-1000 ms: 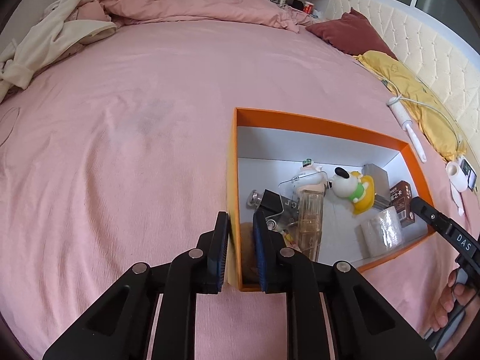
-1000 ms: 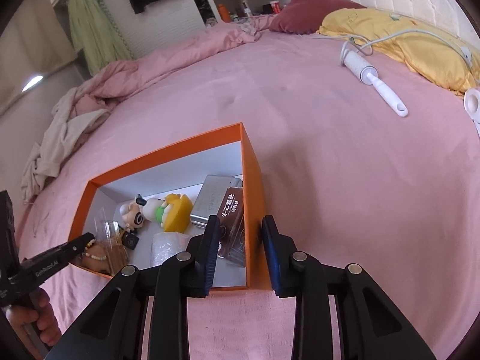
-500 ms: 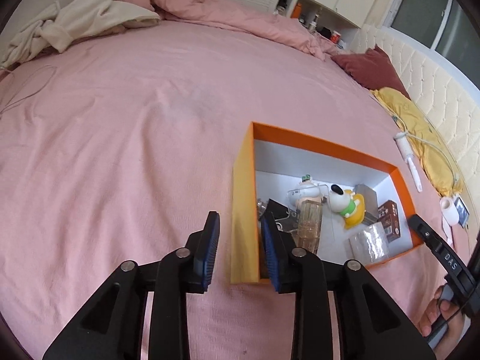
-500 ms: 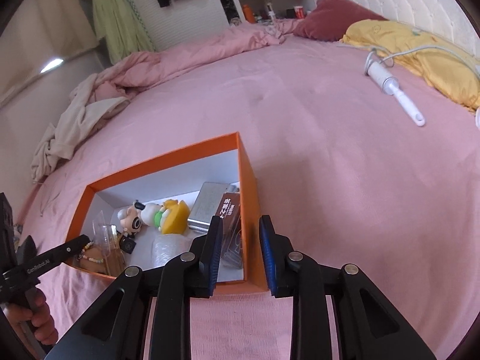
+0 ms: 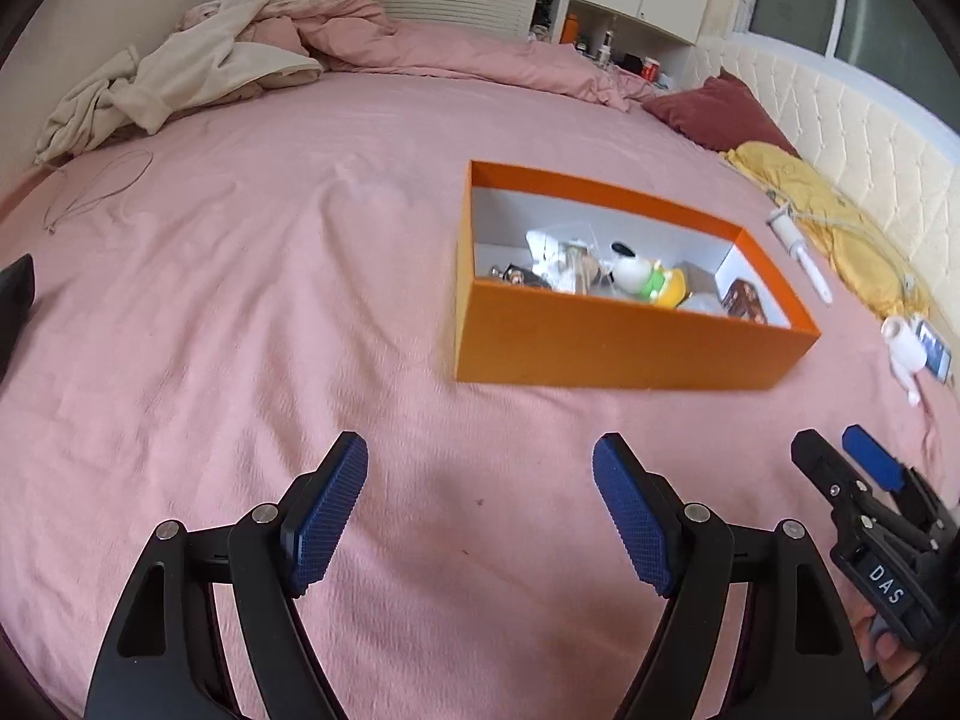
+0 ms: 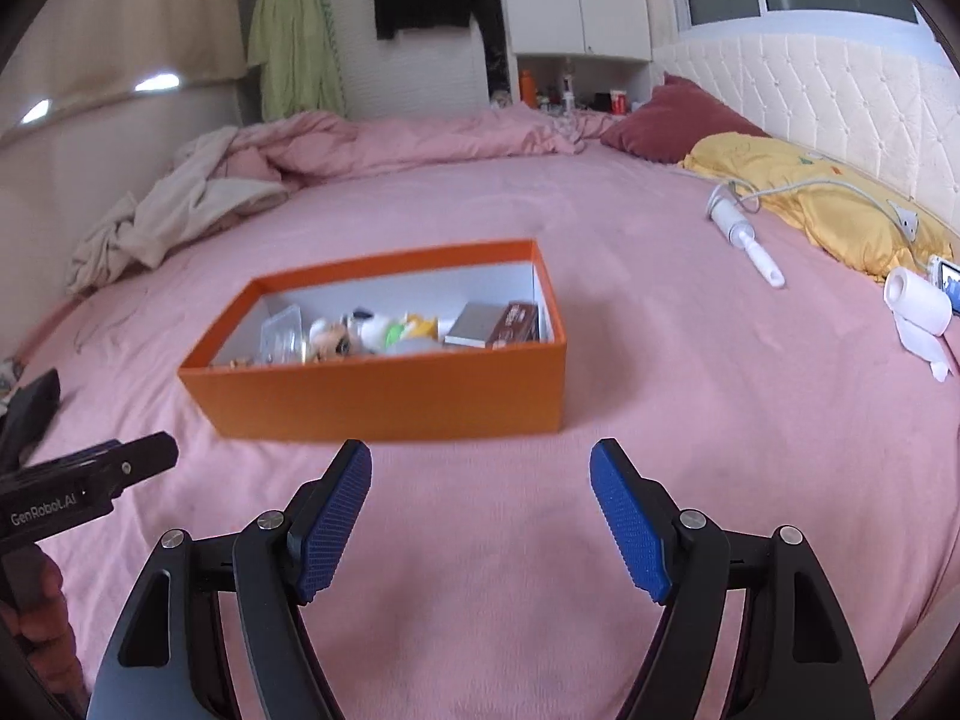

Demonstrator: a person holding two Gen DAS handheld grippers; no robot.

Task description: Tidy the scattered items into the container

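An orange box [image 5: 600, 339] [image 6: 384, 396] with a white inside sits on the pink bed. It holds several small things, among them a white dog figure [image 5: 636, 273] [image 6: 369, 327], a brown packet [image 5: 744, 300] [image 6: 516, 321] and a grey flat case [image 6: 477, 324]. My left gripper [image 5: 480, 504] hangs above bare sheet in front of the box, its jaws opening and nothing between them. My right gripper [image 6: 480, 510] is likewise back from the box's near wall, jaws opening and empty. The right gripper's fingers [image 5: 870, 468] show at the left wrist view's right edge.
A white lint roller [image 6: 750, 237] [image 5: 801, 249], a yellow pillow [image 6: 810, 198], a white paper roll [image 6: 918, 300] [image 5: 903, 342] and a phone [image 5: 936, 351] lie to the right. Crumpled bedding [image 5: 180, 72] is heaped at the back left. A padded headboard [image 6: 810, 90] runs along the right.
Both grippers let go of the box's end walls, opened wide and pulled back from it. The box now lies farther off in both views.
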